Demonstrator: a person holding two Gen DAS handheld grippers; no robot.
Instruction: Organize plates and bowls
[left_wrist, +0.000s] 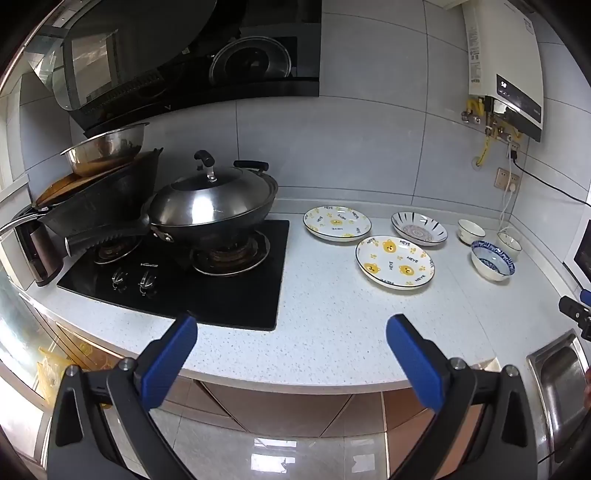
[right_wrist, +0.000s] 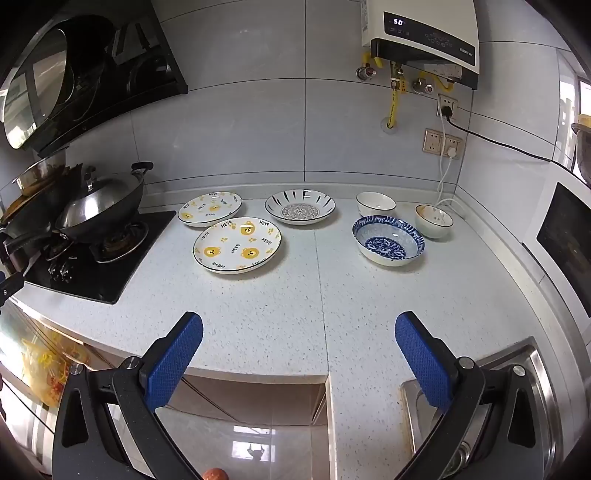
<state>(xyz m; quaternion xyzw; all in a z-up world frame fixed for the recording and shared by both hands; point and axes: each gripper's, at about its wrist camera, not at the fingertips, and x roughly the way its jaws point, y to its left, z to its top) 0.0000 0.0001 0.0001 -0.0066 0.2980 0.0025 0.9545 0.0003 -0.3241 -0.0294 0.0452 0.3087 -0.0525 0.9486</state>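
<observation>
plates (right_wrist: 237, 244) left, bowls (right_wrist: 388, 240) right, on countertop (right_wrist: 295, 314)

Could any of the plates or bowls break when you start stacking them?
Maybe. The near bear plate and far bear plate sit very close, so lifting one might bump the other. The blue patterned bowl crowds two small white bowls; a wide-open right gripper reaching in could knock one. Glazed rims may also slip from the pads.
</observation>
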